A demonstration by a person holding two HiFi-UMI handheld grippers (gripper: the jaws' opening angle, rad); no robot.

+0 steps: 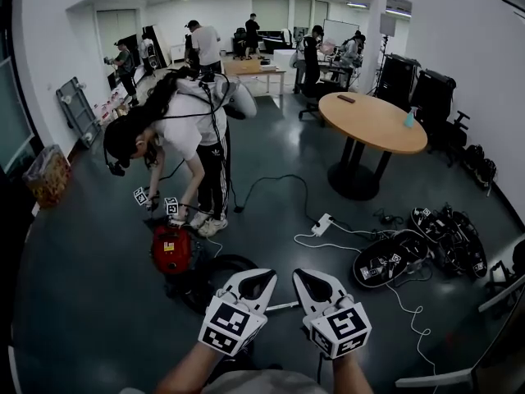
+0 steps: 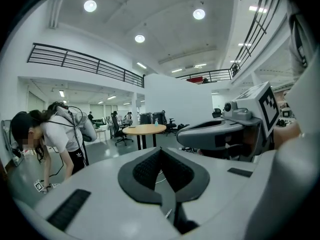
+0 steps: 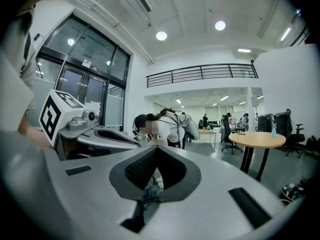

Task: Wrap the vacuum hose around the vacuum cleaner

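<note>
Vacuum cleaner (image 1: 171,249), red, sits on the floor (image 1: 90,310) ahead to my left. What looks like its black hose (image 1: 234,259) lies looped just beside it, and another person (image 1: 184,130) bends over it. My left claw (image 1: 261,279) and right claw (image 1: 316,284) hover above, both pressed together on nothing. I judge the wrapping is not yet mine to start; next I must lower, spread one claw and take the hose.
</note>
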